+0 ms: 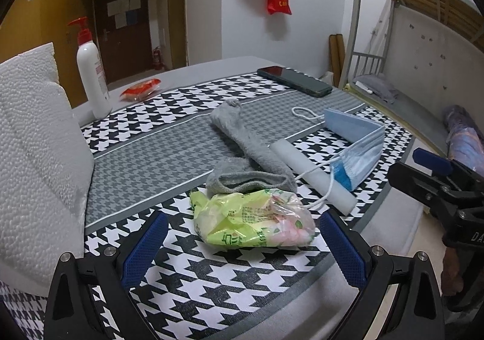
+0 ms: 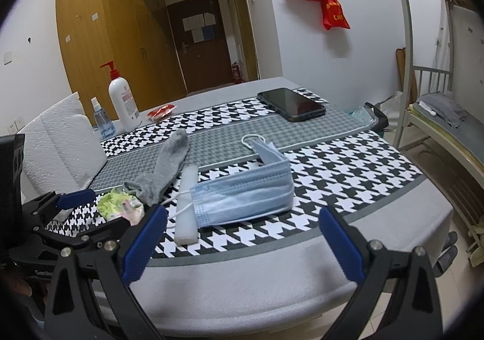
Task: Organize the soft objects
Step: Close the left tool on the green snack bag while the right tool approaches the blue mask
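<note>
Hovering over the near edge of the houndstooth-covered table point(image 2: 348, 164), left gripper point(image 1: 243, 244) and right gripper point(image 2: 242, 238) both gape empty. Crumpled yellow-green plastic packet point(image 1: 254, 223) lies nearest, fuzzy grey sock point(image 1: 242, 146) touching behind, white foam bar point(image 2: 187, 204) beside, blue pleated face mask point(image 2: 245, 198) overlapping it.

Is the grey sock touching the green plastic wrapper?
Touching. The left wrist view shows the grey sock cuff resting against the green plastic wrapper's far edge, no cloth visible between them.
</note>
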`<action>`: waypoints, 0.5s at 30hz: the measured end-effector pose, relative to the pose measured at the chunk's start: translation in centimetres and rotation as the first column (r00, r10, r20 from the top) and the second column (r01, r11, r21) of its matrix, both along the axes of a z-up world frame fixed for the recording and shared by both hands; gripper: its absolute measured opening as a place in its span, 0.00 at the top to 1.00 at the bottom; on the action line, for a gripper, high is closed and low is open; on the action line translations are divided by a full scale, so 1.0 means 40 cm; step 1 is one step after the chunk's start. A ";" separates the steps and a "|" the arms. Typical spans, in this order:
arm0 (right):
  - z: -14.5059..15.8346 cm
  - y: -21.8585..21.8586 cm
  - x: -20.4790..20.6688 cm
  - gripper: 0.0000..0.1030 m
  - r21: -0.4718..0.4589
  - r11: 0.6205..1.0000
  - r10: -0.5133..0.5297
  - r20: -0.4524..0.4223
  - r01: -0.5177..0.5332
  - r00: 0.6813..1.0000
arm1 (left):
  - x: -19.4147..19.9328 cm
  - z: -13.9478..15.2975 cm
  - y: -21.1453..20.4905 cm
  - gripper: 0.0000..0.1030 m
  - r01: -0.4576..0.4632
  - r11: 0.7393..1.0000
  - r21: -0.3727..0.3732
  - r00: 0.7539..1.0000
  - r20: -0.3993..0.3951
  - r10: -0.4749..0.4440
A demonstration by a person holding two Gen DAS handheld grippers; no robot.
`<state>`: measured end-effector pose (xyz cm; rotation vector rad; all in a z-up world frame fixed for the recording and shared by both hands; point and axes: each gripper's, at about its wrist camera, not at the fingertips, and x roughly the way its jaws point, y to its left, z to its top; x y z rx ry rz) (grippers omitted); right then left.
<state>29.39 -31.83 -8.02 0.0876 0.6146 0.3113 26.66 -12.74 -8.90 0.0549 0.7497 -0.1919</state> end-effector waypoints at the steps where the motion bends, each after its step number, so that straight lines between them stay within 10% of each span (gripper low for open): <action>1: -0.001 0.000 0.002 0.01 0.000 1.000 0.000 -0.001 0.000 1.000 | 0.004 -0.002 0.000 0.02 -0.005 1.000 0.005 1.000 -0.004 0.005; 15: -0.008 -0.008 0.015 0.01 0.003 1.000 0.003 -0.013 -0.002 1.000 | 0.018 -0.013 -0.026 0.04 0.022 0.999 0.035 1.000 -0.022 -0.021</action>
